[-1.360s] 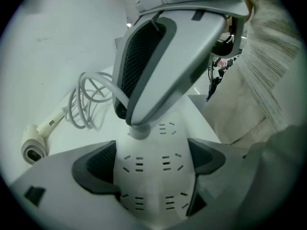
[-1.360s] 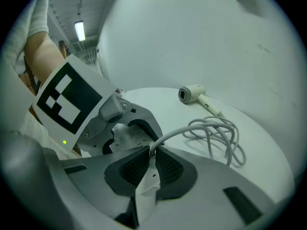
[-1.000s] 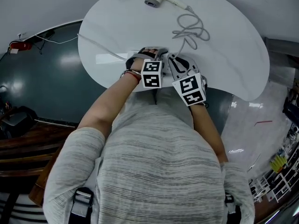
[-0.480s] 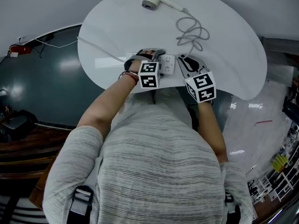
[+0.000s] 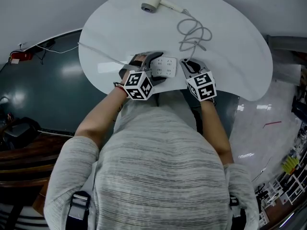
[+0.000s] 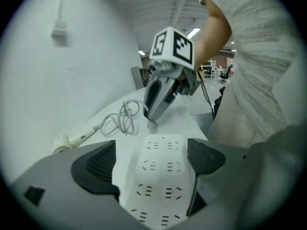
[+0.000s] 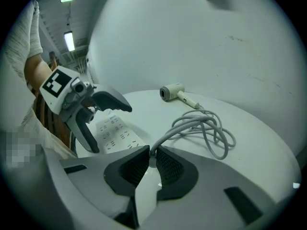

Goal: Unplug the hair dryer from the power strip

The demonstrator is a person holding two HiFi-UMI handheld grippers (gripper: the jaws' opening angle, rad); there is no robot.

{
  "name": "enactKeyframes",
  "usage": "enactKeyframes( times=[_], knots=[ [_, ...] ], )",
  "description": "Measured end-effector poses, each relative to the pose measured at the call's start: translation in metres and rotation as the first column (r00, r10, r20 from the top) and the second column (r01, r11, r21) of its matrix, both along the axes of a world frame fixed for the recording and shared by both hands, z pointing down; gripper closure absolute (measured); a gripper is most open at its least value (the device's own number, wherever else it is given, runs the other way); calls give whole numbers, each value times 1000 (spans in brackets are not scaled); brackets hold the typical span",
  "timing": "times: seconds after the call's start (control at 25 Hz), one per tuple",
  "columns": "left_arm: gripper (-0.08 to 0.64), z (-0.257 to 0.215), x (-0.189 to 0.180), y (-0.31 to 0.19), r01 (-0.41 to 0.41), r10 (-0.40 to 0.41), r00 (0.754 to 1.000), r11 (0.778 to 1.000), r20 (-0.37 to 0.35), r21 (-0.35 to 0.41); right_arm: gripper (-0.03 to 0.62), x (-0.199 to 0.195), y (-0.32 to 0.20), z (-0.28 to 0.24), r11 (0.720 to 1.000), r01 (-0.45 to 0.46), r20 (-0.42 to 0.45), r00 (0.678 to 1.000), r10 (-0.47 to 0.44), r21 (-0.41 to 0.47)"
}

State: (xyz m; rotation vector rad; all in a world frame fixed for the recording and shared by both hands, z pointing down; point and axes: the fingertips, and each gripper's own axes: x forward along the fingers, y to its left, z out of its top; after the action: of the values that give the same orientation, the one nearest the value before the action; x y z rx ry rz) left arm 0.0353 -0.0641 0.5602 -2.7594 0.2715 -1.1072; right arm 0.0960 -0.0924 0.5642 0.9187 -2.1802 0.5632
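Surface: white round table [image 5: 230, 56], dark floor around it.
Left tongs: the left tongs [image 6: 151, 159] stand apart, astride the power strip [image 5: 164, 67]; the pads are not seen pressing on it.
Right tongs: the right tongs [image 7: 152, 169] are clenched on the plug [image 6: 152, 125]; the cable [image 5: 194, 32] runs out ahead of them.
Plug place: clear of the strip, just past its far end as the left tongs look.
Hair dryer: the hair dryer [image 5: 152, 0] lies well ahead of both tongs, beyond the cable's coil.
Progress: unplugging looks done; every socket in view is empty.
Left to do: probably only laying the plug down and letting go.
Count: one table, one hair dryer, one cable, one plug, one power strip, two tongs.
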Motion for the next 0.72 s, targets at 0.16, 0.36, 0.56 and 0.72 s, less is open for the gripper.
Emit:
enactKeyframes(
  times=[0.16, 0.36, 0.56, 0.72],
  knots=[
    [94, -38, -10, -5, 145, -157, 971, 986, -180, -82, 537, -3, 2, 11, 1000, 25, -30, 999, -25, -12],
    [172, -80, -30, -14, 298, -383, 845, 917, -373, -266, 535, -6, 3, 19, 999, 38, -59, 997, -39, -24],
    [546, -99, -48, -16, 338, -477, 767, 869, -430, -361, 527, -7, 1, 20, 998, 16, -53, 998, -19, -63],
    [554, -100, -52, -13, 338, -491, 760, 858, -425, -388, 486, 1, 4, 18, 990, -44, -44, 998, 39, -131]
  ],
)
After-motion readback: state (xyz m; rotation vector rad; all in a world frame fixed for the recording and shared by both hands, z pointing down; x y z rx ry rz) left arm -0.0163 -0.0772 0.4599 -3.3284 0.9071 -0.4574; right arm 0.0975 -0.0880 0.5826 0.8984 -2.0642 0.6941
